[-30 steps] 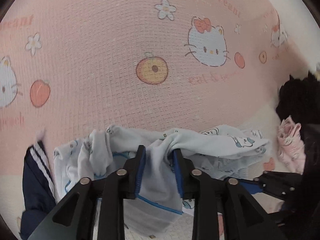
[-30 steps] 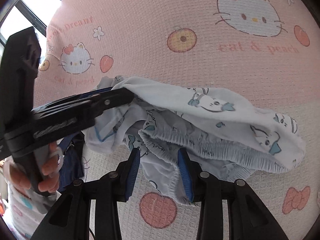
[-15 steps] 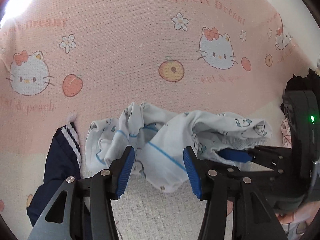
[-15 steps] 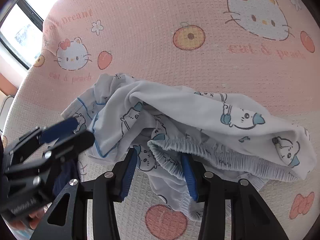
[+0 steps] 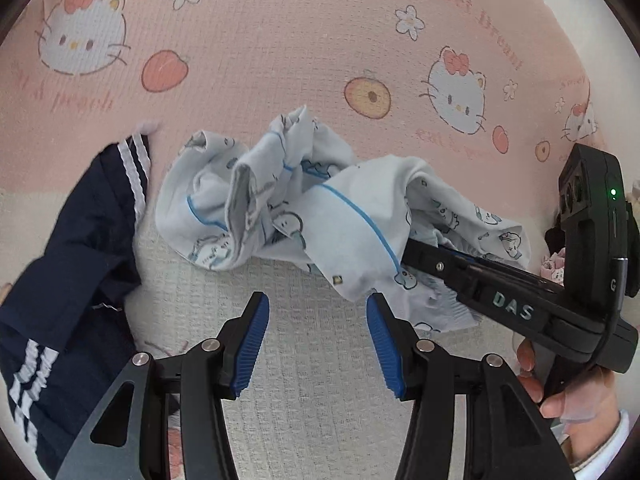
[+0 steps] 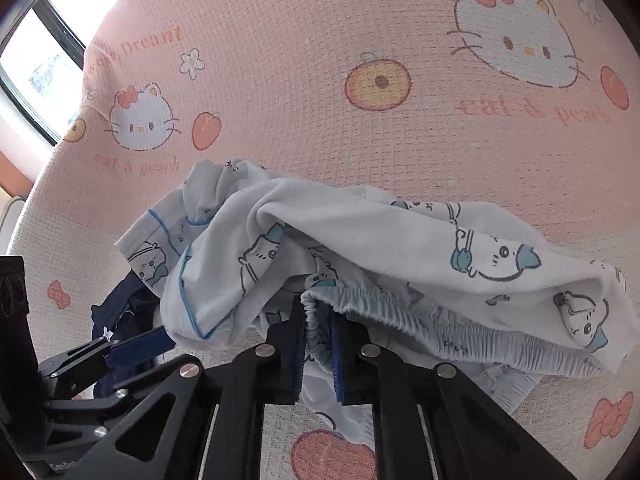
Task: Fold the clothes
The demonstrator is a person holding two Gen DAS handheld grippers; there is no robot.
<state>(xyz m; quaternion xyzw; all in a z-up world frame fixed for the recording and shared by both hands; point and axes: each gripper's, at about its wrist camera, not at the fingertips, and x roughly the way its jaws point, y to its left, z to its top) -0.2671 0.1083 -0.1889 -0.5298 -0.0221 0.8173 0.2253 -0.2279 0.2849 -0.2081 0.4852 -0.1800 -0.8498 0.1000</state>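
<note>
A crumpled pale blue garment with cartoon prints and blue piping (image 5: 304,216) lies on the pink and white bedspread; it also shows in the right wrist view (image 6: 360,256). My left gripper (image 5: 316,320) is open and empty, just short of the garment's near edge. My right gripper (image 6: 318,340) is shut on the garment's gathered elastic waistband (image 6: 460,332). From the left wrist view the right gripper (image 5: 412,248) reaches in from the right, its tips buried in the cloth. The left gripper (image 6: 136,348) shows at lower left in the right wrist view.
A navy garment with white stripes (image 5: 80,248) lies left of the pale one; part of it shows in the right wrist view (image 6: 120,308). The cat-and-peach bedspread (image 5: 280,40) spreads beyond. A pink cloth (image 5: 554,268) and a dark item lie far right. A window (image 6: 44,68) is at upper left.
My left gripper let go of the garment, opened and pulled back. My right gripper closed on the elastic waistband. The garment dropped onto the bedspread.
</note>
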